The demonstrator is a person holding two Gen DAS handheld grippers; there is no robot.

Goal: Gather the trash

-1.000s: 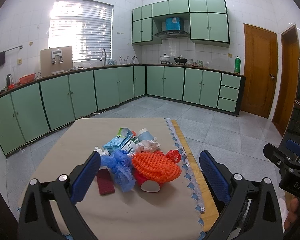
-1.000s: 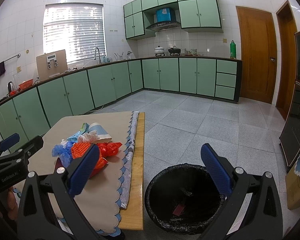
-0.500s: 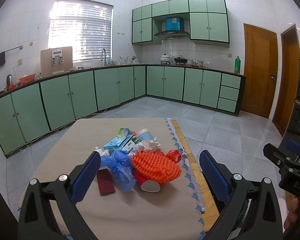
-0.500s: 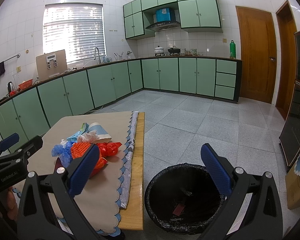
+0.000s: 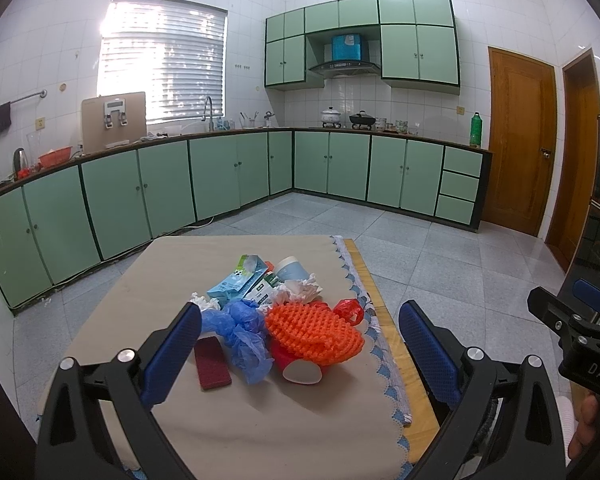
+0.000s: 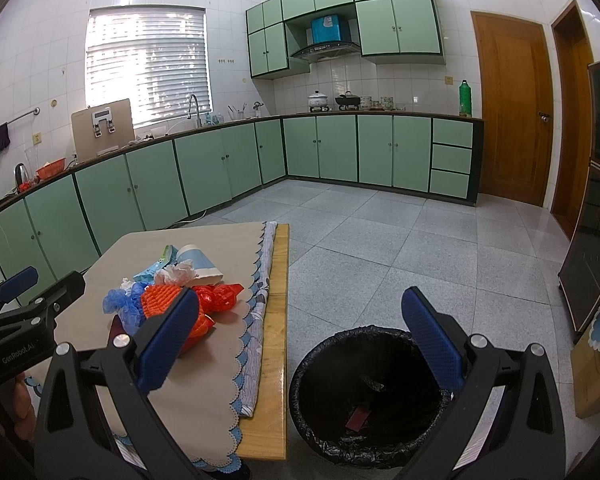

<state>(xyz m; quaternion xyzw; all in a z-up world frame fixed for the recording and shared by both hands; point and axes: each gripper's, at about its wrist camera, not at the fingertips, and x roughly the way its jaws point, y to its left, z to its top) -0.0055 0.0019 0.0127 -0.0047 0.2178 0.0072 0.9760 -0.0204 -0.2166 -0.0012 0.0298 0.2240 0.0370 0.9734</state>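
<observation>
A pile of trash lies on the table (image 5: 260, 420): an orange mesh foam net (image 5: 314, 330), a blue plastic bag (image 5: 242, 334), a dark red flat pad (image 5: 212, 367), a red cup (image 5: 296, 364) on its side, a light blue carton (image 5: 236, 282), crumpled tissue (image 5: 302, 289), a pale blue paper cup (image 5: 290, 269). My left gripper (image 5: 300, 340) hovers open just short of the pile. My right gripper (image 6: 300, 332) is open above the floor, over the black-lined trash bin (image 6: 370, 396), which holds a small red piece (image 6: 358, 417).
The table carries a beige cloth with a blue scalloped trim (image 6: 256, 312) and a bare wooden edge (image 6: 278, 320) on its right. Green cabinets (image 5: 140, 196) line the walls. Wooden doors (image 5: 520, 140) stand at the right, and a dark cabinet (image 6: 596, 248) beside the bin.
</observation>
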